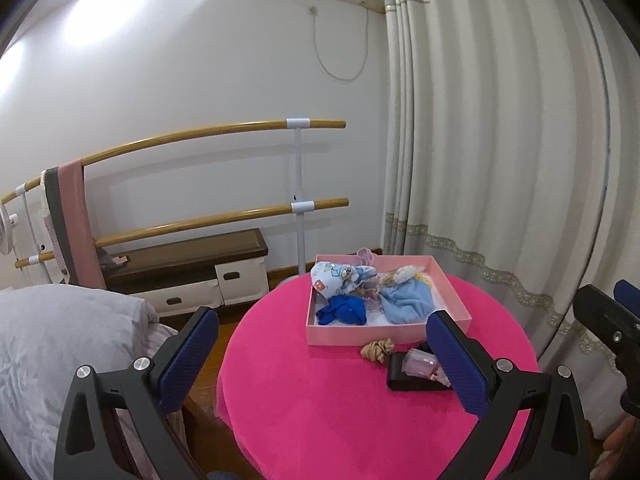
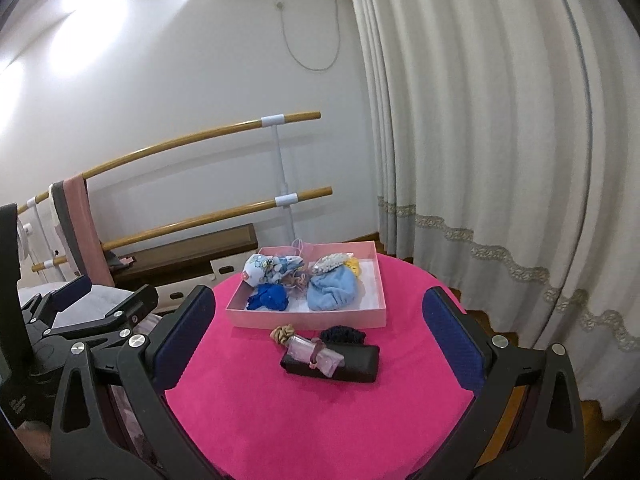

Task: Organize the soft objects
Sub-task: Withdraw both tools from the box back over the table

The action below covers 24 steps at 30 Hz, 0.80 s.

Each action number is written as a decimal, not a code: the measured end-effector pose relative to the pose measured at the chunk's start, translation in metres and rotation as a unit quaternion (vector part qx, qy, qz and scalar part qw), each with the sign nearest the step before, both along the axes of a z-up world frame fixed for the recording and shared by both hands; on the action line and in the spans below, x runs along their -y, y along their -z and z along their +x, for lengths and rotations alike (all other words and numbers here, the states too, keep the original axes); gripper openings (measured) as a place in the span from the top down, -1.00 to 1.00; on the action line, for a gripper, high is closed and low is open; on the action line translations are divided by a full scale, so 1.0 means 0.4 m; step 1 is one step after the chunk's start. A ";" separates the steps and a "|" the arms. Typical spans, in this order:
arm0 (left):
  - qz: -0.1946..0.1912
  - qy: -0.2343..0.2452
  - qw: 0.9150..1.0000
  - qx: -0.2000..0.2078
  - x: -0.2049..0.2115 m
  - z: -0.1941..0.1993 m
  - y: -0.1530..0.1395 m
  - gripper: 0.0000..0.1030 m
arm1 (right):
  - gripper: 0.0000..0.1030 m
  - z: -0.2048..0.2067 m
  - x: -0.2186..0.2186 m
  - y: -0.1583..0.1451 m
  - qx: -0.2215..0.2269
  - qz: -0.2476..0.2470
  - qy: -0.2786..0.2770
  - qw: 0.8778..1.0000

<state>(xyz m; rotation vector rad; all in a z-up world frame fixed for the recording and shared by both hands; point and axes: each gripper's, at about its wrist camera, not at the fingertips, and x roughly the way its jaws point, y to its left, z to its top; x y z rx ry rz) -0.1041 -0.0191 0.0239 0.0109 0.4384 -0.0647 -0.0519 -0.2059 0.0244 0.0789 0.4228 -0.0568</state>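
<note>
A pink tray stands at the far side of a round pink table. In it lie a patterned cloth, a dark blue cloth, a light blue cloth and small hair ties. In front of the tray lie a tan scrunchie, a dark knit piece and a black case with a pink clip on it. My left gripper and right gripper are both open and empty, held above the table's near side.
A bed with grey bedding is left of the table. Wooden barre rails with a pink towel and a low bench stand by the wall. Curtains hang at the right.
</note>
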 end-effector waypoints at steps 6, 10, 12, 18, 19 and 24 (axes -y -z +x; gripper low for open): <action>-0.005 -0.006 1.000 0.005 -0.009 -0.062 0.003 -1.00 | -1.00 -0.024 0.002 0.005 0.003 -0.006 0.013 1.000; -0.004 -0.008 1.000 0.001 -0.009 -0.070 0.008 -1.00 | -1.00 -0.029 0.011 0.011 -0.001 -0.005 0.020 1.000; -0.001 -0.008 1.000 -0.001 -0.006 -0.070 0.011 -1.00 | -1.00 -0.031 0.014 0.013 -0.003 -0.005 0.021 1.000; 0.003 -0.005 1.000 -0.007 0.002 -0.060 0.008 -1.00 | -1.00 -0.031 0.021 0.020 -0.008 -0.001 0.023 1.000; 0.003 -0.005 1.000 -0.008 0.003 -0.058 0.007 -1.00 | -1.00 -0.032 0.022 0.020 -0.009 -0.001 0.023 1.000; 0.003 -0.003 1.000 -0.006 0.002 -0.063 0.006 -1.00 | -1.00 -0.031 0.020 0.026 -0.013 -0.001 0.021 1.000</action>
